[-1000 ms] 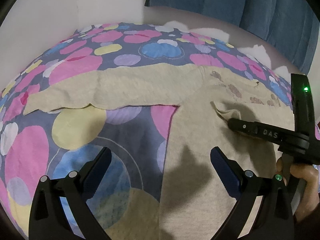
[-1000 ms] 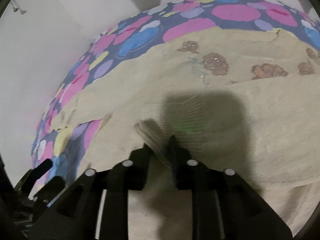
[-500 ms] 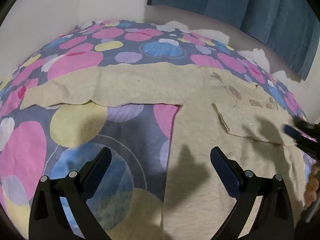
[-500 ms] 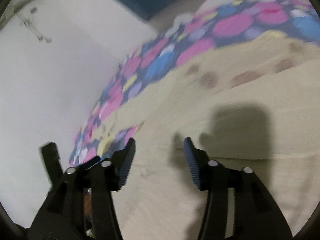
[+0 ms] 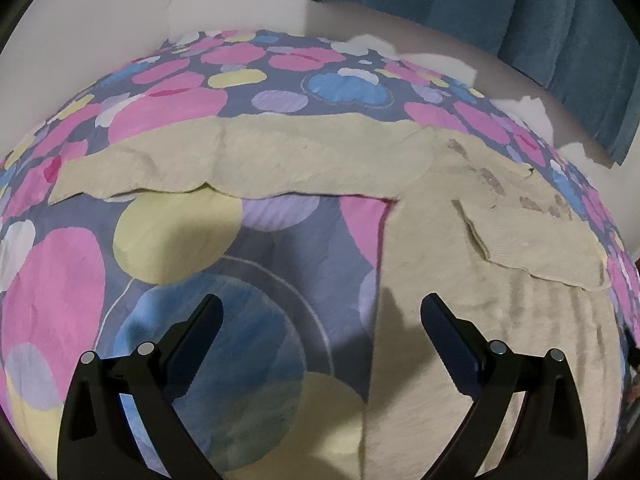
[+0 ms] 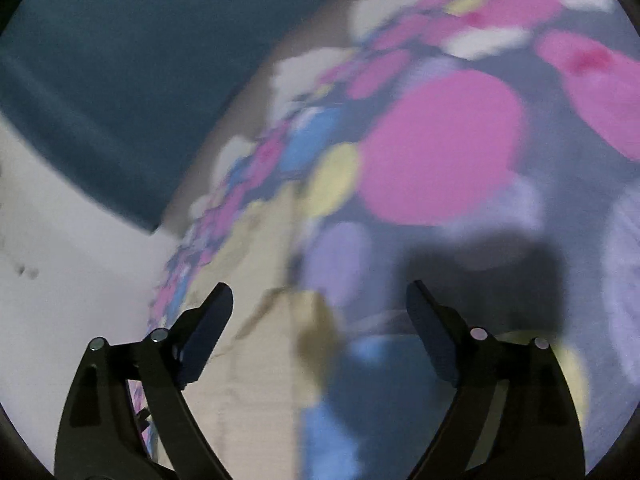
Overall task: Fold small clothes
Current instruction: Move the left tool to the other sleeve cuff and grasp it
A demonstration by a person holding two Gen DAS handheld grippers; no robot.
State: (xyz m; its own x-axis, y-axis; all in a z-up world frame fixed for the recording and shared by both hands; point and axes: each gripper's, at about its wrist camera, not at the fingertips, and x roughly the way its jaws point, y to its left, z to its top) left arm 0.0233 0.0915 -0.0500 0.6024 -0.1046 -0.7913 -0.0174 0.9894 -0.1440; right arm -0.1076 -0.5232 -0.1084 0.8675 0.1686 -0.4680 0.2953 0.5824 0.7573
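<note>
Since a second ago the right gripper has left the left wrist view, leaving one sleeve folded across the chest of the cream knitted sweater (image 5: 460, 280). That sweater lies flat on the bedspread with pink, blue and yellow circles (image 5: 200, 264); its other sleeve (image 5: 240, 160) still stretches sideways, unfolded. The left gripper (image 5: 320, 316) hovers with jaws spread, empty. In the blurred right wrist view, the right gripper (image 6: 320, 308) has just been opening, nothing between its jaws, above the sweater's edge and the bedspread.

Dim light — right view motion-blurred
</note>
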